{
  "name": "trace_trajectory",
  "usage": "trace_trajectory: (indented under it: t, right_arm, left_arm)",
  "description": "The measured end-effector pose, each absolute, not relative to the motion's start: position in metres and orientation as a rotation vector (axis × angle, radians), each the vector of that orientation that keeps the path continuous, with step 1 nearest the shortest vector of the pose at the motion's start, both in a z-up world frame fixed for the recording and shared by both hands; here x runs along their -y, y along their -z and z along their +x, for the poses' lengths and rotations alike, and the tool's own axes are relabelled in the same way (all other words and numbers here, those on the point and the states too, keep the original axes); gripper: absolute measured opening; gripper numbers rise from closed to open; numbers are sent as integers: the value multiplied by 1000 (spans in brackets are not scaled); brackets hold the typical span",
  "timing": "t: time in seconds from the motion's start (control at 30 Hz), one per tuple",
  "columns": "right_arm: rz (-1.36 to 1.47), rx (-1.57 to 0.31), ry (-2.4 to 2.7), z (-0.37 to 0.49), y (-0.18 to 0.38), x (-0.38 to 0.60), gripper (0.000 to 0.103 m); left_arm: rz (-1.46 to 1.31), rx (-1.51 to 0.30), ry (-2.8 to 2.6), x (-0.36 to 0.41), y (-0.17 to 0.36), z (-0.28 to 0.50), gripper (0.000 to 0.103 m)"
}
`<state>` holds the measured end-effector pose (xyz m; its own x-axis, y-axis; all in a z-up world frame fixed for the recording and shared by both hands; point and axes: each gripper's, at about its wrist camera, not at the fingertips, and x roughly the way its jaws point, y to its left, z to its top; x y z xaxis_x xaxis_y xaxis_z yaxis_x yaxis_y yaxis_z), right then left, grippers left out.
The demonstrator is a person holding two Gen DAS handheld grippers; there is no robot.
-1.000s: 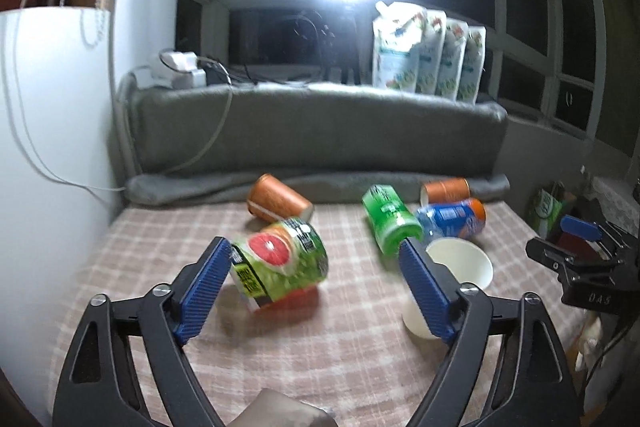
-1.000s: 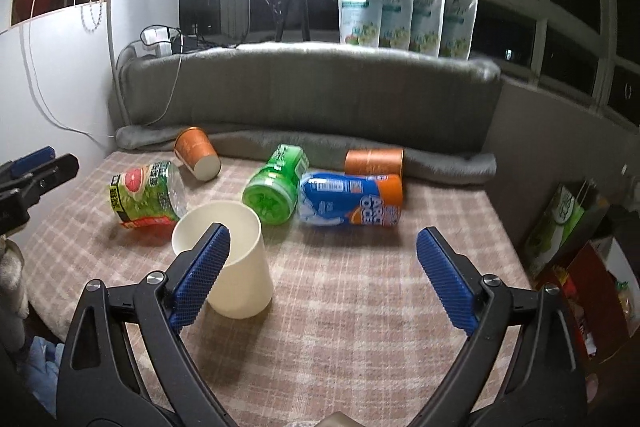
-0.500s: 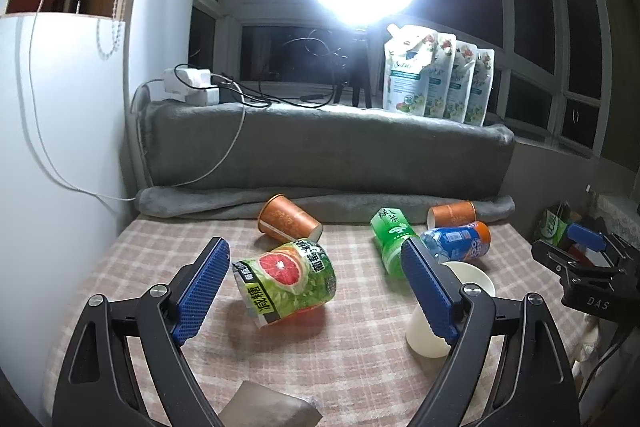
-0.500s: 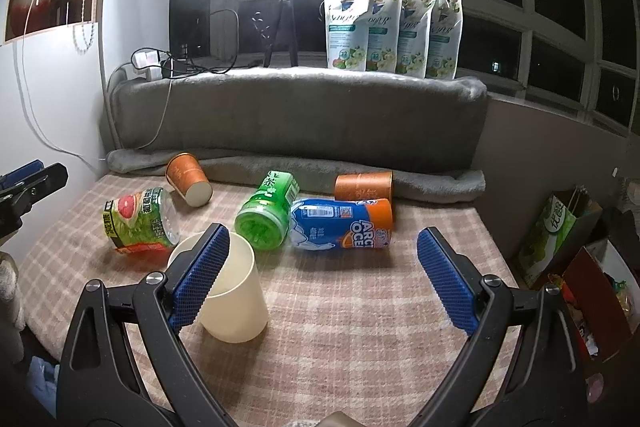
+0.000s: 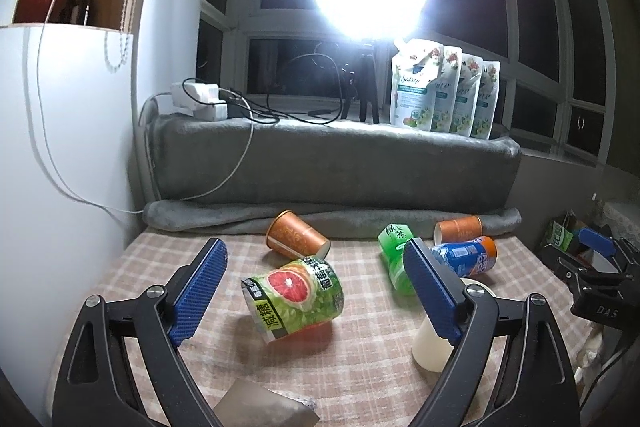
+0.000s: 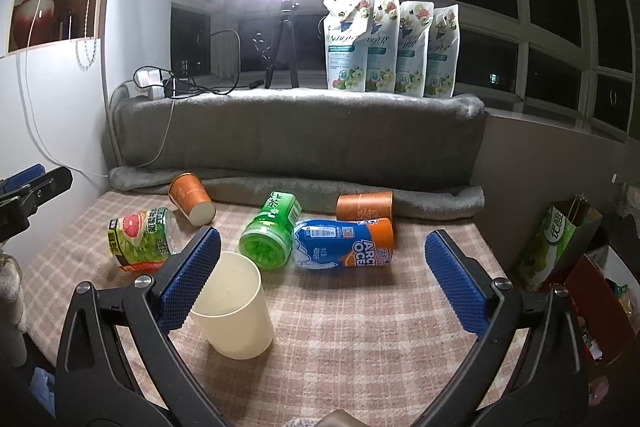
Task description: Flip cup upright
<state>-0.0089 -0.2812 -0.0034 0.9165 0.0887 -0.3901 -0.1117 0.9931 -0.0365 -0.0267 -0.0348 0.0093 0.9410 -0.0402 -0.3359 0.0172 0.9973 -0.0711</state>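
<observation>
On the checked cloth (image 6: 360, 327) in front of you, the cream cup (image 6: 236, 311) stands upright, mouth up, near the front edge. Your right gripper (image 6: 320, 279) hangs above the cloth, jaws wide apart, left finger just beside the cup's rim. Your left gripper (image 5: 316, 291) is likewise spread, framing the tipped grapefruit cup (image 5: 296, 297).

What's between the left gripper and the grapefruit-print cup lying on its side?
Nothing visible. The left gripper is open, and the grapefruit-print cup lies on the checked cloth straight ahead between its fingers. The orange paper cup lies behind it; the cream cup stands off to the right.
</observation>
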Motion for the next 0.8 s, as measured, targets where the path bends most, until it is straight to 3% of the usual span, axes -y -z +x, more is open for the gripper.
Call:
trace_trajectory:
  t: [0.8]
  right_arm:
    - [-57, -400, -101, -9, 4, 281, 103]
  left_arm:
    - [-64, -347, 35, 36, -11, -24, 90]
